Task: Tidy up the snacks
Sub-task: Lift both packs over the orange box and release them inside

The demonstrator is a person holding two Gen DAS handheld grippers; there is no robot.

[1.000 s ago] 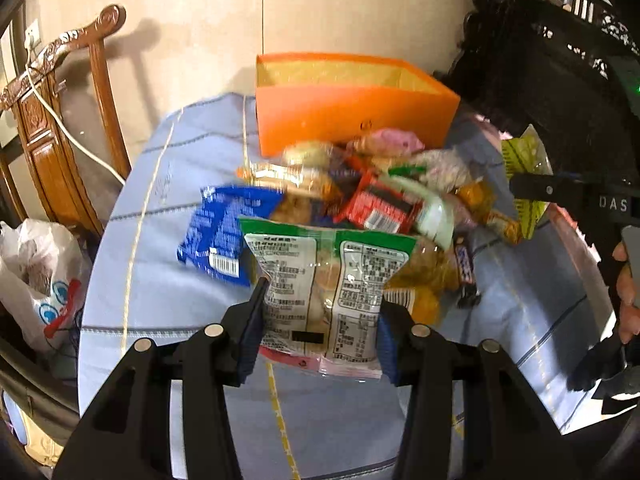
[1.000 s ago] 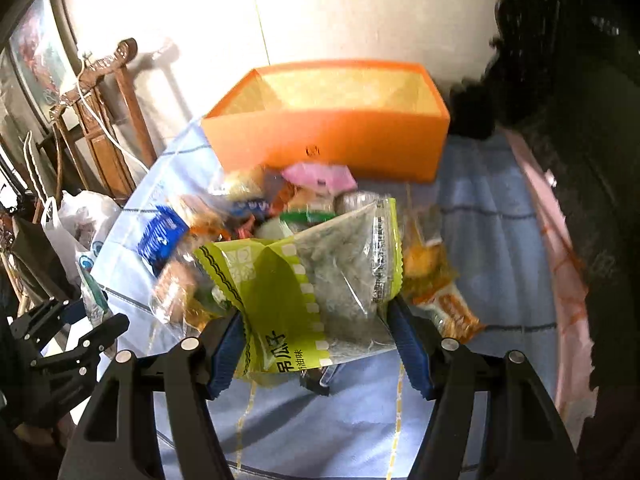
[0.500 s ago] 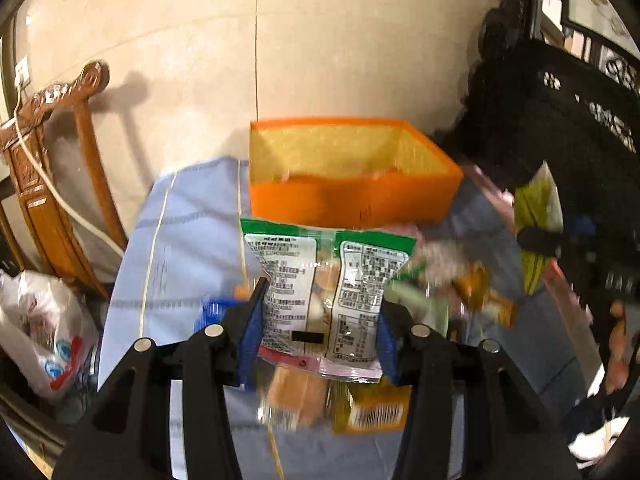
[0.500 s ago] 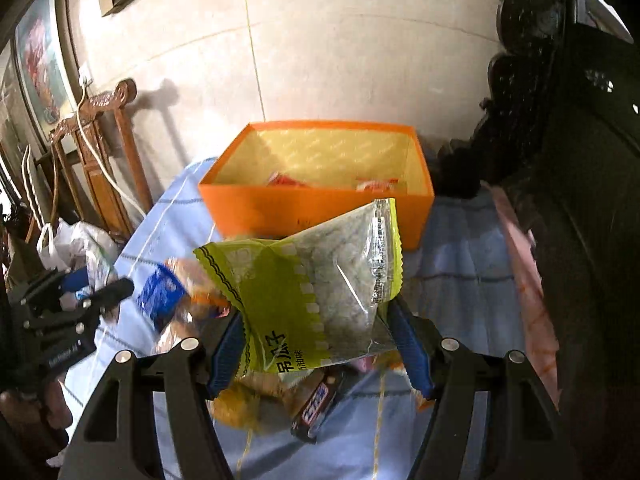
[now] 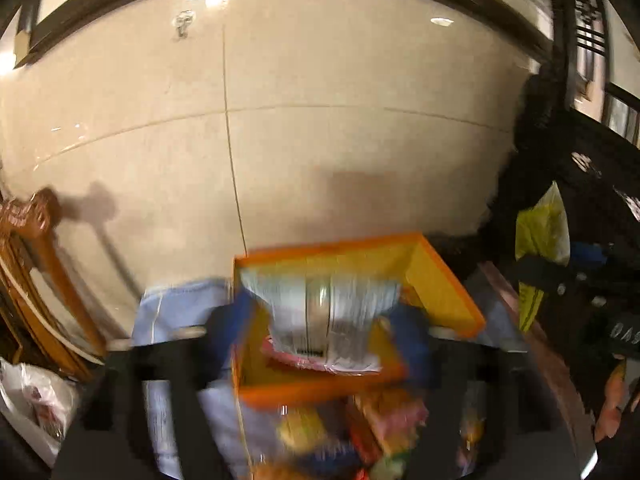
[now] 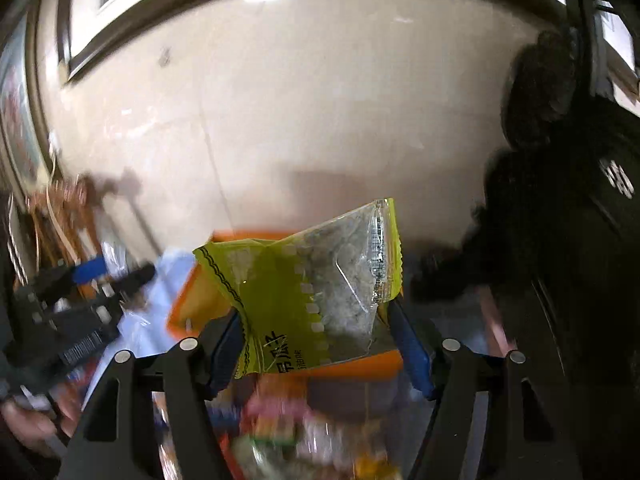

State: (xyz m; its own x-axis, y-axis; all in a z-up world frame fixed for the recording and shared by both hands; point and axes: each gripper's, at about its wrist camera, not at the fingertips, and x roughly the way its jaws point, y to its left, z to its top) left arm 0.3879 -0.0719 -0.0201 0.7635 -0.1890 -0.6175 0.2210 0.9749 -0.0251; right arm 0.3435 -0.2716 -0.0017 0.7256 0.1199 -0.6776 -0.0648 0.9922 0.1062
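The orange box (image 5: pixel 440 288) stands at the wall end of the table. My left gripper (image 5: pixel 324 336) hangs over it, blurred, with its jaws opening wide. The white and green snack packet (image 5: pixel 324 312) lies loose between the blue pads (image 5: pixel 236 328), sunk into the box. My right gripper (image 6: pixel 316 352) holds the yellow-green snack packet (image 6: pixel 304 280) above the orange box (image 6: pixel 188 304). Its jaws are opening, but the packet still sits between its pads. A pile of snacks (image 5: pixel 360 424) lies in front of the box.
A blue tablecloth (image 5: pixel 176 308) covers the table. A carved wooden chair (image 5: pixel 36 280) and a white plastic bag (image 5: pixel 36 396) stand at the left. Dark carved furniture (image 5: pixel 580 184) rises on the right, with a beige wall close behind the box.
Both grippers rose and went forward over the orange box. The left jaws sprang wide and let the white and green packet drop into it. The right one still carries its packet.
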